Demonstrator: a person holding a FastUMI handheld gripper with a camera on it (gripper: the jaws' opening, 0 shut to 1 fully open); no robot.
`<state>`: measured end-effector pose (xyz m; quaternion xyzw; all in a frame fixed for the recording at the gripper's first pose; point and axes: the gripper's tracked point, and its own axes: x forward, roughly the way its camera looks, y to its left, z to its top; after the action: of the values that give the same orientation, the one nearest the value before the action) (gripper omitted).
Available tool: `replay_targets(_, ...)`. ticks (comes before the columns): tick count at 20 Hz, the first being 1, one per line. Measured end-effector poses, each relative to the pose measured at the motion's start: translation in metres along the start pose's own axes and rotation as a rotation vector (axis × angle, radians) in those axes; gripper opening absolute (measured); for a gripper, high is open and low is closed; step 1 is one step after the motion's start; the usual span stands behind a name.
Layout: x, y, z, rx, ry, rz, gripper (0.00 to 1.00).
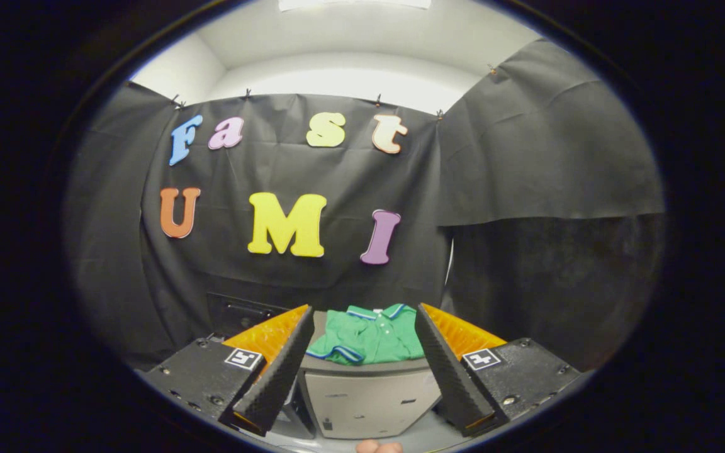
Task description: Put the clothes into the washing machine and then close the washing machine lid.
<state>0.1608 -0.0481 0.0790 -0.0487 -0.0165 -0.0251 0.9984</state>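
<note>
A folded green polo shirt (370, 340) with blue-and-white trim lies on top of a light grey box-shaped washing machine (369, 397). The machine stands just ahead of my gripper (364, 314), framed between its two fingers. The fingers are spread wide and hold nothing; the shirt sits in the gap beyond them, untouched. I cannot tell from this angle whether the machine's lid is up or down.
Black cloth walls close off the booth behind and to the right of the machine. A dark object (240, 313) sits low behind the left finger. A fingertip of a person's hand (378, 447) peeks in below the machine.
</note>
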Motion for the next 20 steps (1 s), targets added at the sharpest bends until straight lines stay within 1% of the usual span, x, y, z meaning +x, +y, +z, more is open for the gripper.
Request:
replay_targets(5, 0.075, -0.019, 0.009, -0.095, -0.005, 0.002, 1.00)
replay_targets(7, 0.102, -0.021, 0.011, -0.111, -0.002, 0.013, 1.00)
replay_targets(12, 0.167, -0.030, -0.002, -0.139, 0.049, 0.056, 1.00)
replay_targets(14, 0.191, -0.036, -0.013, -0.127, 0.083, 0.068, 1.00)
replay_targets(20, 0.252, -0.049, -0.047, -0.115, 0.214, 0.073, 1.00)
